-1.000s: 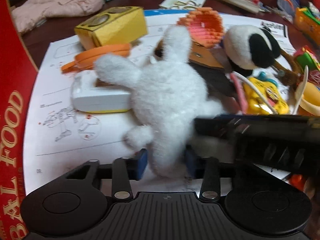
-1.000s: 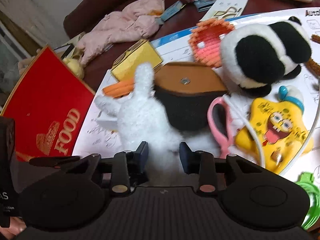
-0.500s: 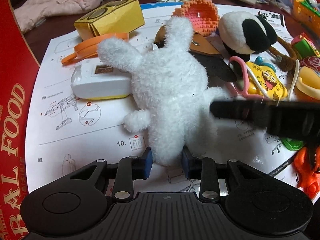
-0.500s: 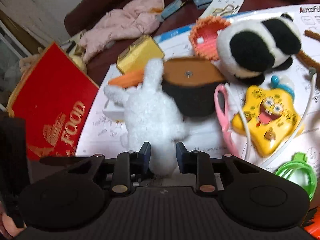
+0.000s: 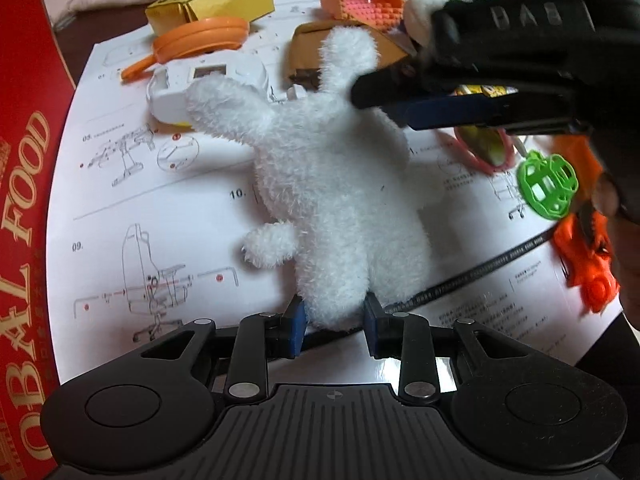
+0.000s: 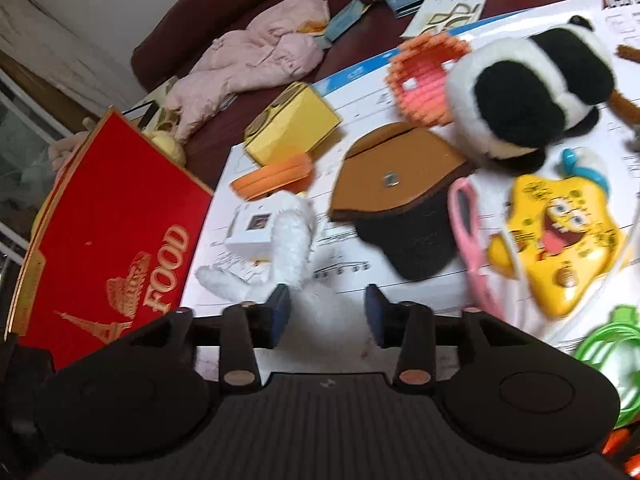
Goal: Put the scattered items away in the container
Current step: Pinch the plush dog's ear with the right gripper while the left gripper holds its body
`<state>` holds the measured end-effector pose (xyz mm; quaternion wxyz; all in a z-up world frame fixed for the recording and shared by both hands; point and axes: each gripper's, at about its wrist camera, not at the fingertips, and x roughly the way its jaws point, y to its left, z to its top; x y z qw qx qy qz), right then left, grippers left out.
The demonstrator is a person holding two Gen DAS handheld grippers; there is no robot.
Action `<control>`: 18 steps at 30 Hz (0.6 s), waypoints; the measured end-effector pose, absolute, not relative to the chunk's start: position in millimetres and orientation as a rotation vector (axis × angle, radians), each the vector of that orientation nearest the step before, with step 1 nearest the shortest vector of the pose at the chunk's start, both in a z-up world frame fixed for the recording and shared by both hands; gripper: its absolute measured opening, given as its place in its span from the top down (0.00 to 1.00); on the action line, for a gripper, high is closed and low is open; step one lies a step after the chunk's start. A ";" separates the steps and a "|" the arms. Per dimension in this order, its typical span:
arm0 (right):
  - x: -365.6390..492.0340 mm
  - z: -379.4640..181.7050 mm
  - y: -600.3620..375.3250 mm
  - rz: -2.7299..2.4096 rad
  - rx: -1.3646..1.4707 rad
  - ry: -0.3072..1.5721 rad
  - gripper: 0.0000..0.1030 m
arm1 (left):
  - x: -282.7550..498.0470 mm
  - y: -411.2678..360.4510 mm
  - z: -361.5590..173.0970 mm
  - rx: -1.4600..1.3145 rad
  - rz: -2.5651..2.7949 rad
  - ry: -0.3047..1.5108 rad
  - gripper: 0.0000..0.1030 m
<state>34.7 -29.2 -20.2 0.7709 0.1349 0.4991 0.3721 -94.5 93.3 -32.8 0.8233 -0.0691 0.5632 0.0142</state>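
Left wrist view: the white plush rabbit [image 5: 336,200] hangs over the middle of the instruction sheet [image 5: 168,216], its bottom end pinched in my left claw [image 5: 334,330]. My right claw [image 6: 322,316] is opening, nothing pressed between its pads. The red box [image 5: 20,200] lies off the sheet's left edge. With so small a bite of soft fur, the rabbit could slip free on the way.

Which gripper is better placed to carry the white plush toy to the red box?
Left. The left gripper has its jaws clamped on the white plush toy, with the red box beside it. The right gripper jaws are opening, off the toy.
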 end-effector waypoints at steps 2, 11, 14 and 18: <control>35.2 -18.8 -22.9 0.811 0.296 1.083 0.44 | -97.4 91.2 -32.3 -0.140 0.022 1.200 0.72; 24.8 -14.5 -3.4 0.816 0.147 1.037 0.55 | -100.6 100.8 -32.5 -0.158 0.084 1.195 0.35; 19.0 -14.2 -9.2 0.815 0.149 1.037 0.55 | -100.3 99.1 -32.1 -0.144 0.085 1.198 0.35; 12.7 -15.8 -19.7 0.819 0.201 1.066 0.54 | -96.8 84.2 -35.3 -0.078 0.073 1.192 0.29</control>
